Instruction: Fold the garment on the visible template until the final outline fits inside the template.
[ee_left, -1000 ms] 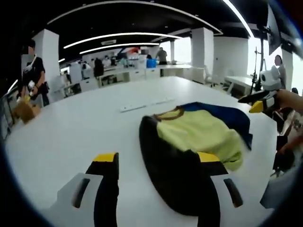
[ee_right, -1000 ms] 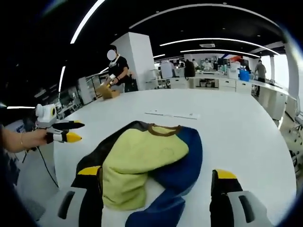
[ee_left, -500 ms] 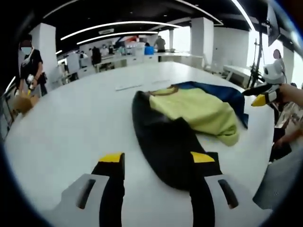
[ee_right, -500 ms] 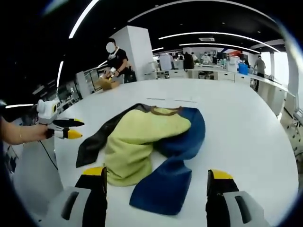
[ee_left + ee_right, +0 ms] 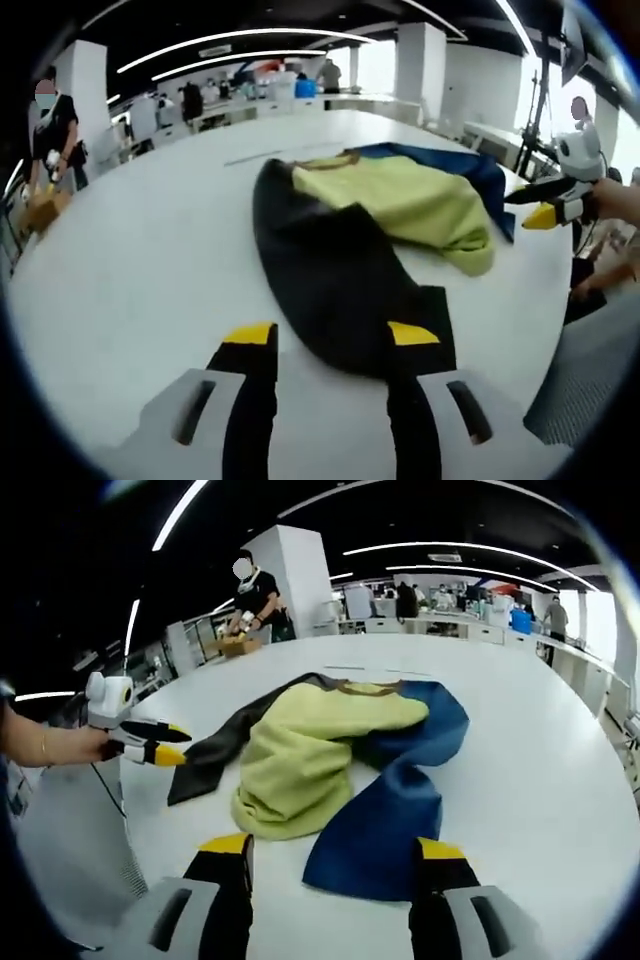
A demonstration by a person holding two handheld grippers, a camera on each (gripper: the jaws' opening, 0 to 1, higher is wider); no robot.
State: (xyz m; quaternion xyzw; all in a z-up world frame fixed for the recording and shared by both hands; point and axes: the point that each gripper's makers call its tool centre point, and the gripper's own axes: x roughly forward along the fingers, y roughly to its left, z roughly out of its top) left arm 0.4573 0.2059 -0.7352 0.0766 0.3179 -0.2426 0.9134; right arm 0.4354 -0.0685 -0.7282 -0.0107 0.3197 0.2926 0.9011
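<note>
Hand-held gripper (image 5: 330,340) open over garment (image 5: 370,230).

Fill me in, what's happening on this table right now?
A person holds a gripper in each hand over a white table where a garment lies crumpled and unfolded: yellow-green body, one black sleeve, one blue sleeve. The left gripper hangs open by the black sleeve's end, the right gripper open by the blue sleeve's end. Neither grips cloth.

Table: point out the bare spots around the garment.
The table is bare beside the blue sleeve, beyond the collar, and beside the black sleeve at. It is crowded at the near edge, with both grippers at the sleeve ends.
</note>
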